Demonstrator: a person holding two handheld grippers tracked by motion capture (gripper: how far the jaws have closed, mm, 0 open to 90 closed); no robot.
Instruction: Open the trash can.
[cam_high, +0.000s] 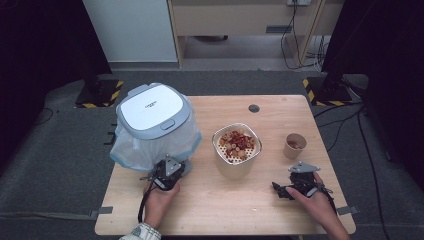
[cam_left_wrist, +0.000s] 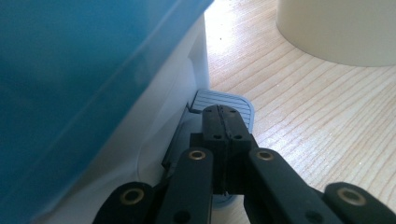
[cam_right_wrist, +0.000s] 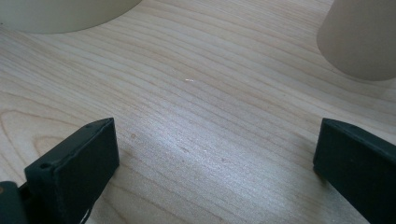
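- Two jaws of my left gripper (cam_left_wrist: 223, 122) are pressed flat together with nothing between them, their tips resting on the grey ribbed pedal (cam_left_wrist: 222, 101) at the foot of the bin (cam_high: 152, 125).
- From above, my left gripper (cam_high: 167, 176) sits tight against the bin's near side, and the pedal is hidden under it; my left gripper view is what shows the pedal jutting from the bin's base onto the table (cam_left_wrist: 299, 121).
- That close view also shows the bin's blue-tinted liner (cam_left_wrist: 70, 70) hanging over the white wall; from above the liner (cam_high: 131, 150) bulges out under a closed white and grey lid (cam_high: 151, 107).
- Right of the bin stands a cream tub (cam_high: 237, 150) with a perforated insert holding red and tan pieces of food.
- Farther right of the bin, past the tub, a small paper cup (cam_high: 294, 145) holds a little of something reddish.
- My right gripper (cam_high: 284, 190) rests on the table well right of the bin, in front of the cup, its jaws spread wide over bare wood (cam_right_wrist: 210, 121), gripping nothing.
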